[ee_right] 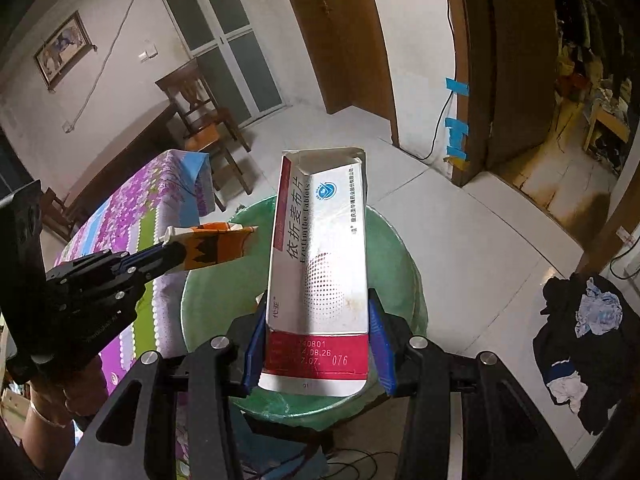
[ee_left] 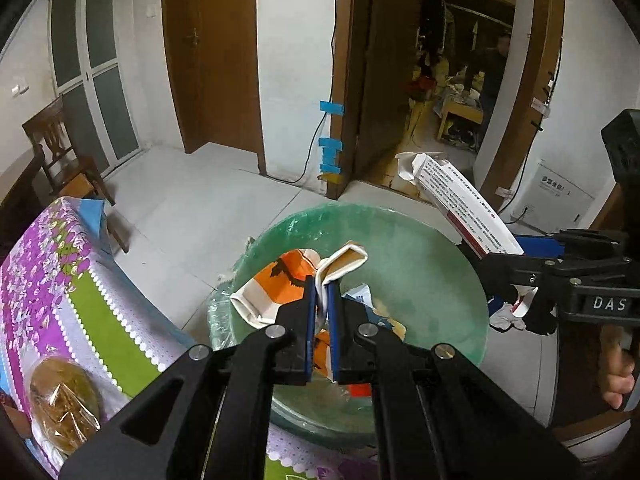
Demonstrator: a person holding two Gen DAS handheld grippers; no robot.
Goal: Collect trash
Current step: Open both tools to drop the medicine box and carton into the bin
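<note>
A green trash bin (ee_left: 420, 256) lined with a clear bag stands on the floor beside the table; it also shows in the right wrist view (ee_right: 392, 256). My left gripper (ee_left: 322, 292) is shut on a flattened orange and white carton (ee_left: 280, 280) and holds it over the bin's mouth. The carton also shows in the right wrist view (ee_right: 212, 246). My right gripper (ee_right: 318, 320) is shut on a white and red medicine box (ee_right: 320, 264) and holds it above the bin's right rim. The box also shows in the left wrist view (ee_left: 464, 208). Some paper scraps (ee_left: 362, 294) lie in the bin.
A table with a purple floral cloth (ee_left: 60, 280) is left of the bin, with a wrapped round cake (ee_left: 64, 404) on it. A wooden chair (ee_left: 60, 152) stands behind. Dark clothes (ee_right: 580, 332) lie on the floor at right. An open doorway (ee_left: 452, 80) is beyond.
</note>
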